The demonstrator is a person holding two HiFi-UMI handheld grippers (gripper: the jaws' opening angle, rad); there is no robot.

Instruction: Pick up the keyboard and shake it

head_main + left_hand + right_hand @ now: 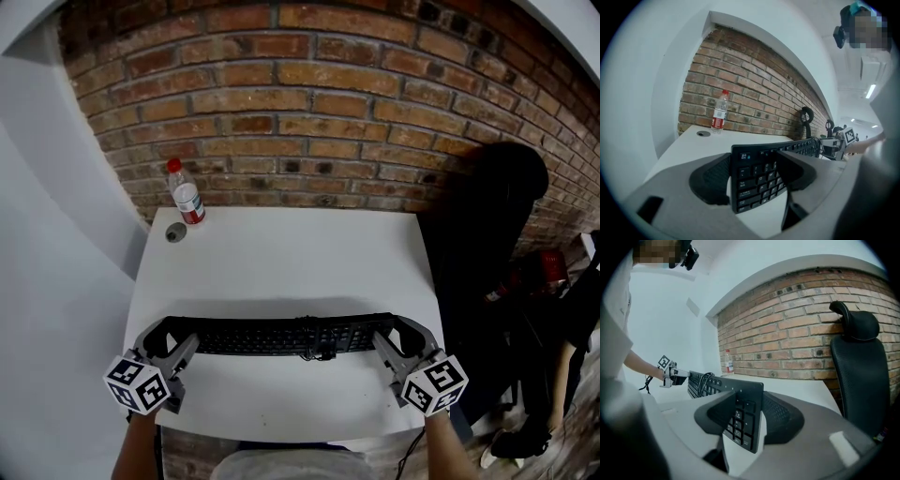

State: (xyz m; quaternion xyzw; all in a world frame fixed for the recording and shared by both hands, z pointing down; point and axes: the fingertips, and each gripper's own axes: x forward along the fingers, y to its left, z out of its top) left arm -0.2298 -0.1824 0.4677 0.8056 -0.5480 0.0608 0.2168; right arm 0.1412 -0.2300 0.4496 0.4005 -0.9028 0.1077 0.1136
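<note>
A black keyboard [281, 336] hangs lengthwise over the near part of the white table [281, 253], tilted with its keys towards me and casting a shadow behind it. My left gripper [167, 336] is shut on its left end [759, 173]; the pads press the key face and the back. My right gripper [401, 337] is shut on the right end [740, 413], with the number keys between its pads. The keyboard's cable [319, 352] loops at its middle. In the left gripper view the gripper [752, 176] frames the Esc corner. In the right gripper view the gripper [750, 416] clamps the end edge.
A water bottle with a red label [187, 199] and a round grey grommet [175, 232] sit at the table's far left corner. A brick wall [309, 112] runs behind. A black office chair [497, 216] stands at the right, with a red object [544, 267] beside it.
</note>
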